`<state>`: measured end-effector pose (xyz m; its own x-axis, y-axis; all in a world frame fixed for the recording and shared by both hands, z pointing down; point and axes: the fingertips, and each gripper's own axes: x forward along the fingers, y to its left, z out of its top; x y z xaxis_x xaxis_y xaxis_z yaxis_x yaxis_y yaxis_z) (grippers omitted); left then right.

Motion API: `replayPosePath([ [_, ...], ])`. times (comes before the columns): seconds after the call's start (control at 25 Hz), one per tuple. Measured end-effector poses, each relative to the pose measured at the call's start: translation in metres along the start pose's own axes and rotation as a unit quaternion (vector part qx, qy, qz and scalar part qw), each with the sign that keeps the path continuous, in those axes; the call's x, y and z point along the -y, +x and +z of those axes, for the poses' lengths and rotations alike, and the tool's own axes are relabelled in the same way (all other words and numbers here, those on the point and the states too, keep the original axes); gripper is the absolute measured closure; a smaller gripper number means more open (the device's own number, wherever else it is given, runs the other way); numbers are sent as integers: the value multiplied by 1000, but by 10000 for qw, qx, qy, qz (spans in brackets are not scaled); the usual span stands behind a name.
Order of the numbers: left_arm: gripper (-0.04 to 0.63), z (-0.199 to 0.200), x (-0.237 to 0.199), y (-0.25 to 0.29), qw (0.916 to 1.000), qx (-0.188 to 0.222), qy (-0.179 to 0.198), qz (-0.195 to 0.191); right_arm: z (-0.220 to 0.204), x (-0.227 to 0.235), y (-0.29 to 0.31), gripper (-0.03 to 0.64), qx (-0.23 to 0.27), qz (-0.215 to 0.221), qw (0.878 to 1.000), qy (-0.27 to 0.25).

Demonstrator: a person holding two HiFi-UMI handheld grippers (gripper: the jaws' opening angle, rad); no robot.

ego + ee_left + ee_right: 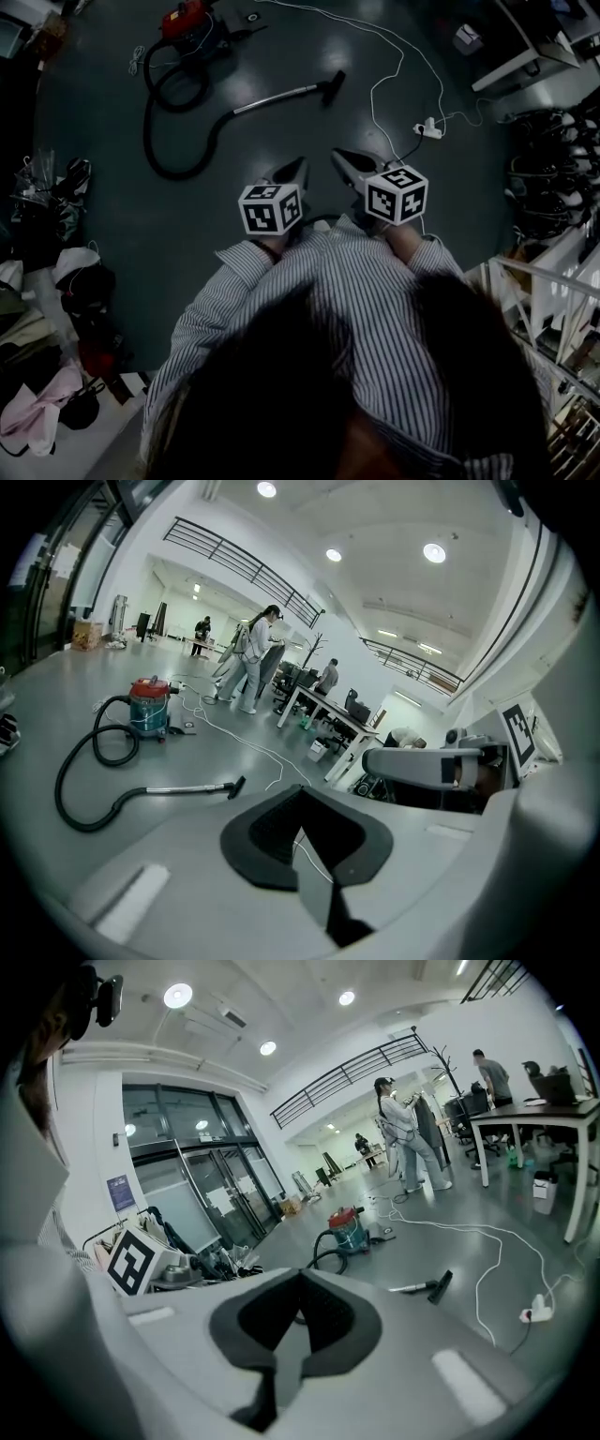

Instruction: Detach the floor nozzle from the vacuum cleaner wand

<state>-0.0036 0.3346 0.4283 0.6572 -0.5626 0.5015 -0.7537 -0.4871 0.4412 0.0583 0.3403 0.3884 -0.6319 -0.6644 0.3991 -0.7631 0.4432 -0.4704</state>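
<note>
The vacuum cleaner lies on the dark floor ahead of me. Its red canister [187, 23] trails a black hose [164, 141] to a metal wand [277, 97], which ends in the black floor nozzle [333, 86]. The nozzle sits on the wand. My left gripper [300, 165] and right gripper [340, 156] are held side by side in front of my striped shirt, well short of the nozzle, both shut and empty. In the left gripper view the nozzle [236, 787] lies beyond the gripper [302, 803]. In the right gripper view the nozzle [439, 1285] lies to the right of the gripper [300, 1288].
A white cable with a power strip [429, 129] runs across the floor right of the nozzle. Desks [525, 47] stand at the far right, a white rack [534, 291] at my right, and bags and clutter [56, 281] along the left. People [253, 658] stand far off.
</note>
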Motion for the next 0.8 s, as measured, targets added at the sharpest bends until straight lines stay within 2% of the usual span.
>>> replayPosePath([
  [0.2, 589, -5, 5, 22, 9999, -83, -123, 11, 1, 24, -2, 615, -48, -50, 10000, 23],
  [0.44, 589, 6, -7, 48, 9997, -194, -159, 18, 15, 55, 14, 615, 15, -73, 9993, 360],
  [0.64, 589, 30, -42, 78, 9994, -305, -148, 67, 36, 72, 56, 615, 27, 30, 9990, 447],
  [0.8, 589, 67, -86, 106, 9993, -333, -133, 107, 66, 92, 106, 615, 12, -38, 9991, 431],
])
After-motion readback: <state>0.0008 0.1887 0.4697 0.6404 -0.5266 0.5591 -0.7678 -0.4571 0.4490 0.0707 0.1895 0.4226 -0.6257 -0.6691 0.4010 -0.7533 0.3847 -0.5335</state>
